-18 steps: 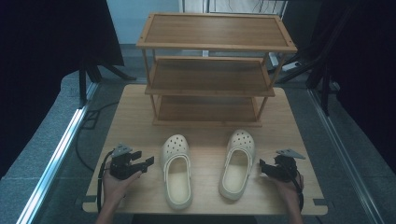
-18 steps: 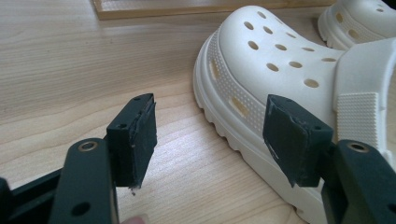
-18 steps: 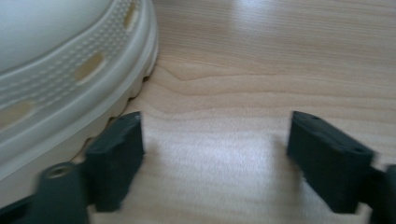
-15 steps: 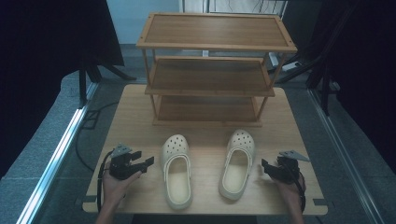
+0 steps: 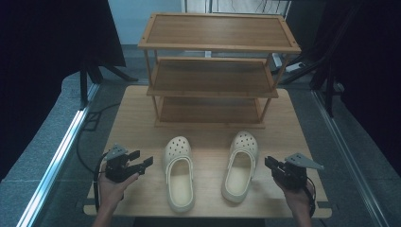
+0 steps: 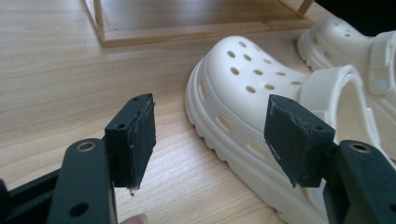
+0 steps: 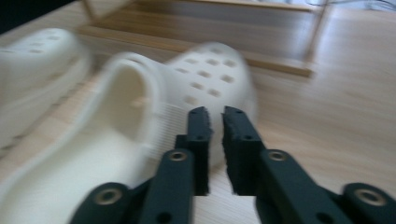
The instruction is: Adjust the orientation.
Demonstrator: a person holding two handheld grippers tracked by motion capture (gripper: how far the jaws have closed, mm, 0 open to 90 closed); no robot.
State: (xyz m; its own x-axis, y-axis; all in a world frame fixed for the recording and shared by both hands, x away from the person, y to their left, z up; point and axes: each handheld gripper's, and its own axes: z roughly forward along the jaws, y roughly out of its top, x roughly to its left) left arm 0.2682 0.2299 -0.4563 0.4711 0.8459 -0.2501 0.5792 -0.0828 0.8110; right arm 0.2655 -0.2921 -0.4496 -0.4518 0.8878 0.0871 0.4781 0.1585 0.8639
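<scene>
Two cream clogs lie side by side on the wooden table (image 5: 135,118), toes towards the rack. A hand holds my left gripper (image 5: 143,158) just left of the left clog (image 5: 178,172). In the left gripper view my left gripper (image 6: 212,135) stands open, level with that clog's (image 6: 252,79) side, nothing between the pads. My right gripper (image 5: 268,164) sits just right of the right clog (image 5: 241,165). In the blurred right gripper view my right gripper (image 7: 217,121) is shut to a thin slit with nothing in it, pointing at the right clog (image 7: 140,116).
A three-tier wooden shoe rack (image 5: 213,75) with bare shelves stands at the back of the table. Bare wood lies between the clogs and the rack. A metal rail (image 5: 61,156) runs along the floor at the left, and dark curtains hang on both sides.
</scene>
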